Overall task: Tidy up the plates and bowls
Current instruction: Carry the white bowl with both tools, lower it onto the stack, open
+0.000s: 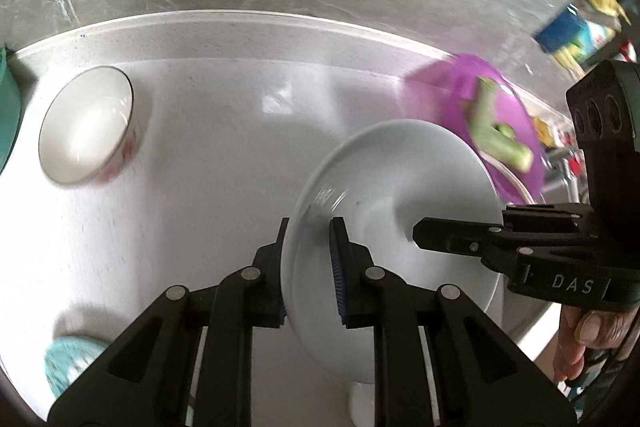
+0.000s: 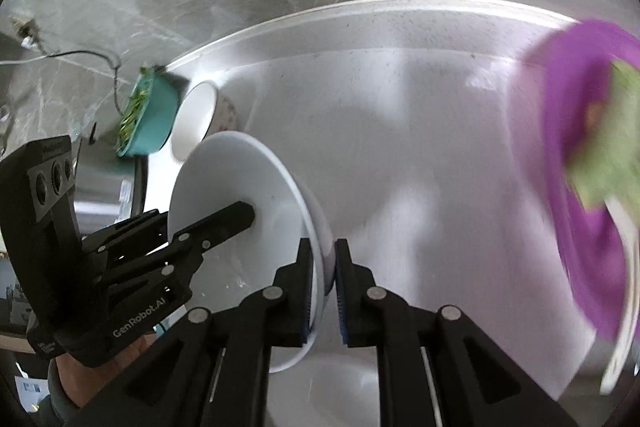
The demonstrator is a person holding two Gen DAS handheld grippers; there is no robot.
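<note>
The white plate (image 1: 400,211) hangs above the white bench (image 1: 200,155), pinched at opposite rims: left gripper (image 1: 310,267) jaws clamped on its 7 o'clock edge, right gripper (image 2: 323,283) jaws clamped on the far edge. It looks glazed, stiff, slippery and breakable, so thin-rim grips could slide. A white bowl (image 1: 86,125) sits at 10 o'clock, a purple plate (image 1: 472,99) at 2 o'clock near the bench edge; open room lies between.

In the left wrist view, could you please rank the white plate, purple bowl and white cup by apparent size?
1. White plate, though nearest the camera.
2. Purple bowl.
3. White cup, close to the bowl, so unsure.
</note>
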